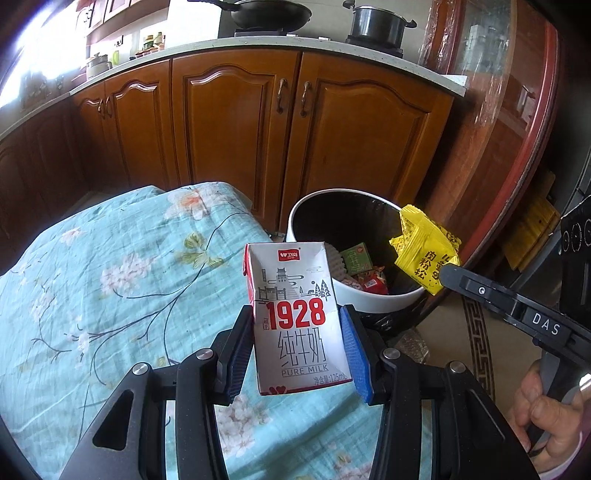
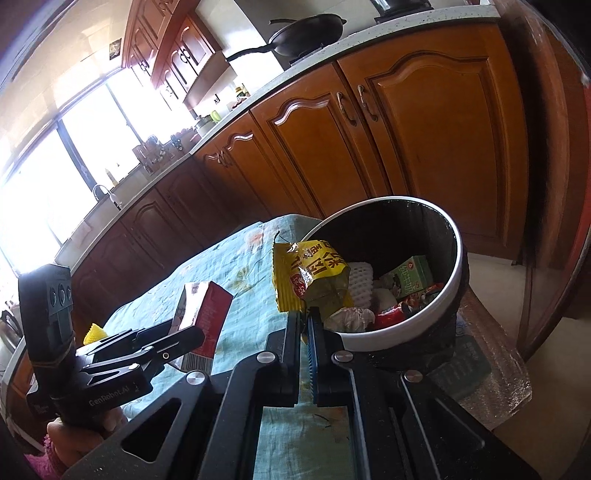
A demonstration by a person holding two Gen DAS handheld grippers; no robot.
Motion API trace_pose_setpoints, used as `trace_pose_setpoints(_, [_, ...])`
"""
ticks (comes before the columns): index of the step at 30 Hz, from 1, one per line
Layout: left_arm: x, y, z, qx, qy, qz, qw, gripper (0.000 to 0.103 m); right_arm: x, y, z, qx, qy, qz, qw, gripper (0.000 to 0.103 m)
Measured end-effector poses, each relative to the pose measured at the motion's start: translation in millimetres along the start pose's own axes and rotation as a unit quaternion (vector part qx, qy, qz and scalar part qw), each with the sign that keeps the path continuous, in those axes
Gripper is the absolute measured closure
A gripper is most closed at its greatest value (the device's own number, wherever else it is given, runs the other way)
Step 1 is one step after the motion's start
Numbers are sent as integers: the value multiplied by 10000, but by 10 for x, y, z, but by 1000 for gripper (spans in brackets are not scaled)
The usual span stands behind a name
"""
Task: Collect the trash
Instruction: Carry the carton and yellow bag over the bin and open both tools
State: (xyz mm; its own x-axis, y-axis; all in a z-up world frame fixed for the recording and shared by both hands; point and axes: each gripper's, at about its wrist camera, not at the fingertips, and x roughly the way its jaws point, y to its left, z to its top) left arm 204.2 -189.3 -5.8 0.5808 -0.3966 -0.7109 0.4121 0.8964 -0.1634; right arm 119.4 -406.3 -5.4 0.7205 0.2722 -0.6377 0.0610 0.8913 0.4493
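My left gripper [image 1: 295, 314] is shut on a white and red milk carton [image 1: 295, 321], held upright above the cloth-covered table [image 1: 110, 277], just short of the bin. The white-rimmed bin [image 1: 369, 297] stands beside the table's corner and holds a green carton [image 1: 356, 258], red wrappers and white foam. My right gripper [image 2: 304, 314] is shut on a crumpled yellow snack wrapper [image 2: 310, 273] at the bin's rim [image 2: 458, 236]. From the right wrist I see the left gripper [image 2: 184, 334] and its carton [image 2: 205, 310]; from the left wrist, the right gripper [image 1: 448, 275] and its wrapper [image 1: 424, 251].
Wooden kitchen cabinets [image 1: 236, 122] close off the space behind the table and bin; a wok [image 1: 266, 14] and pot [image 1: 376, 22] sit on the counter. A glass-fronted wooden door [image 1: 509, 110] stands at right. A yellow scrap [image 2: 94, 332] lies on the table. Bubble wrap [image 2: 491, 369] lies by the bin.
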Motion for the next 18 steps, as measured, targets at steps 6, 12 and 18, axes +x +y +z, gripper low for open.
trace_pose_setpoints(6, [89,-56,60,85,11,-43,10000,58,-45,-40,-17,50,-12,-34,10000,100])
trace_pose_setpoints(12, [174,-87,96,155,11,-84,9998,58,-56,-100,17,96,-40,-77,9999,100])
trace_pose_setpoints(18, [266,-131,136,200,41,-103,9997,58,-53,-140,55,137,-50,-118,9998,100])
